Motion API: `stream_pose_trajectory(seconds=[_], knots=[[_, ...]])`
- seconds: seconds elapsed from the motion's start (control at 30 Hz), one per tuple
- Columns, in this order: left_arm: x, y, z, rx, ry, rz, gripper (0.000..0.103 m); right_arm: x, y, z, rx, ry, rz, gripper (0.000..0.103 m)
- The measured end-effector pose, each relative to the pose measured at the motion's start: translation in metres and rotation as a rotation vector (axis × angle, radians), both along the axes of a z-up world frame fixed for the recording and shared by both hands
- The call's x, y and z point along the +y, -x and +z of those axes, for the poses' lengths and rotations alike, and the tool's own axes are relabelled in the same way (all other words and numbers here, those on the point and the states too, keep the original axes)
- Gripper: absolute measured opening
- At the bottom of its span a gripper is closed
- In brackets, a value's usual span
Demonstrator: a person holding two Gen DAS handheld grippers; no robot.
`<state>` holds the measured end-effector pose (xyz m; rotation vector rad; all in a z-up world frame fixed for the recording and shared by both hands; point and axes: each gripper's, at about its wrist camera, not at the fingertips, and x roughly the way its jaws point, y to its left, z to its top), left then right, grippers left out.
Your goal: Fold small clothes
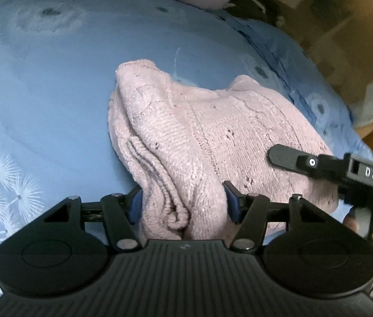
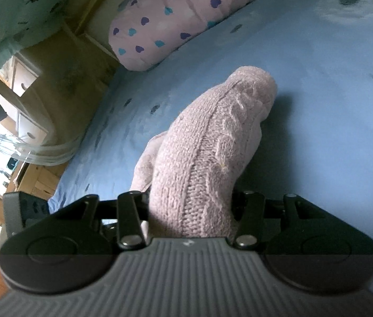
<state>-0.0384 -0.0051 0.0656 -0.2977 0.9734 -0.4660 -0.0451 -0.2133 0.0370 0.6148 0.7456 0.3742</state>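
Both grippers are clamped on the pink knit sweater [image 1: 199,132]: left gripper [image 1: 183,203] and right gripper [image 2: 190,208] each pinch a bunched edge, garment draped over the blue bedsheet [image 1: 41,105]. Imo keep hands level w/ each other, lay the fold down evenly.

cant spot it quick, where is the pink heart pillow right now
The heart-print pillow lies at the far edge of the blue bedsheet, upper middle in the right wrist view, beyond the pink knit sweater; the left wrist view shows only its edge at top centre.
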Motion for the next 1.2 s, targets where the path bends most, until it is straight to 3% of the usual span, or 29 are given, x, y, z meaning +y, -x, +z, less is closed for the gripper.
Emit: stream_pose_trajectory(seconds=[0.2,0.27,0.47,0.63,0.7,0.8,0.87,1.1,1.2], knots=[[-0.016,0.020,-0.004,-0.098,-0.186,0.060,0.095,-0.006,0.003,-0.014,0.046,0.123,-0.050,0.059],[-0.016,0.025,-0.008,-0.111,-0.220,0.083,0.098,-0.008,0.002,-0.025,0.055,0.159,-0.061,0.063],[-0.005,0.046,-0.003,-0.082,-0.190,0.171,0.098,-0.022,0.024,-0.024,-0.001,0.139,-0.100,0.065],[-0.008,0.061,0.002,-0.147,-0.309,0.147,0.099,-0.027,0.060,-0.010,-0.126,0.237,-0.158,0.064],[-0.005,0.061,-0.003,-0.140,-0.330,0.157,0.103,-0.028,0.068,-0.013,-0.119,0.273,-0.167,0.064],[0.006,0.059,-0.011,-0.090,-0.269,0.199,0.103,-0.025,0.070,-0.031,-0.084,0.308,-0.132,0.065],[0.008,0.063,-0.010,-0.083,-0.259,0.217,0.103,-0.025,0.071,-0.038,-0.084,0.313,-0.131,0.071],[-0.010,0.094,0.001,-0.105,-0.315,0.205,0.103,-0.030,0.078,-0.039,-0.125,0.293,-0.132,0.076],[-0.021,0.108,-0.002,-0.097,-0.327,0.188,0.103,-0.027,0.087,-0.036,-0.145,0.334,-0.112,0.076]])
